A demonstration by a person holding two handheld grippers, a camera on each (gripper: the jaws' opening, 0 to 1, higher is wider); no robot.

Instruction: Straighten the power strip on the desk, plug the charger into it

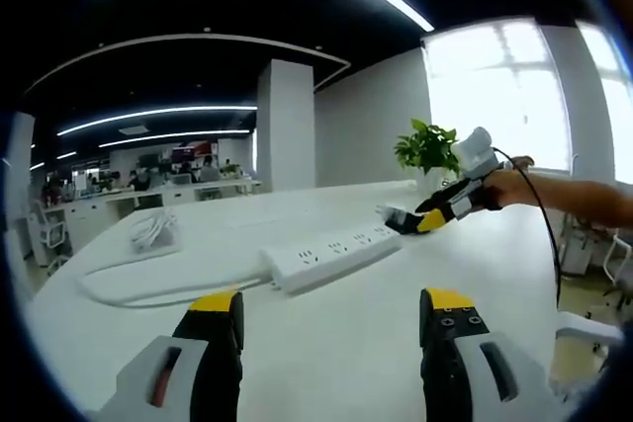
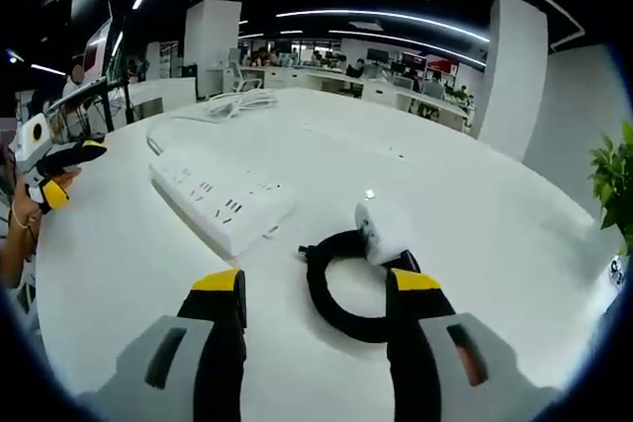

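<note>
In the left gripper view, the left claw (image 1: 331, 318) is hovering over the large white table (image 1: 326, 363), its two yellow-tipped black jaws spread wide with nothing between them. Ahead of it, the long white rectangular power strip (image 1: 331, 256) is lying flat on the table at a slant, its thick white cord (image 1: 148, 289) trailing off to a loose coil near the far edge. Just past the strip's far end, the right claw (image 1: 410, 221) is reaching in from the right, held by a person's hand (image 1: 509, 188), with its tips low over a small white object; its jaw state cannot be told from here.

In the right gripper view, the right claw (image 2: 315, 289) is spreading its jaws apart, gripping nothing. Between and just beyond them, the small white block-shaped charger (image 2: 381, 227) is resting on the table (image 2: 475, 195), with its black cable (image 2: 336, 294) curling in a loop beneath it. The power strip (image 2: 223, 200) is lying just beside the charger, apart from it. The left claw (image 2: 59, 160) is showing at the far left edge. A green potted plant (image 1: 427, 145) is standing at the table's far side.
</note>
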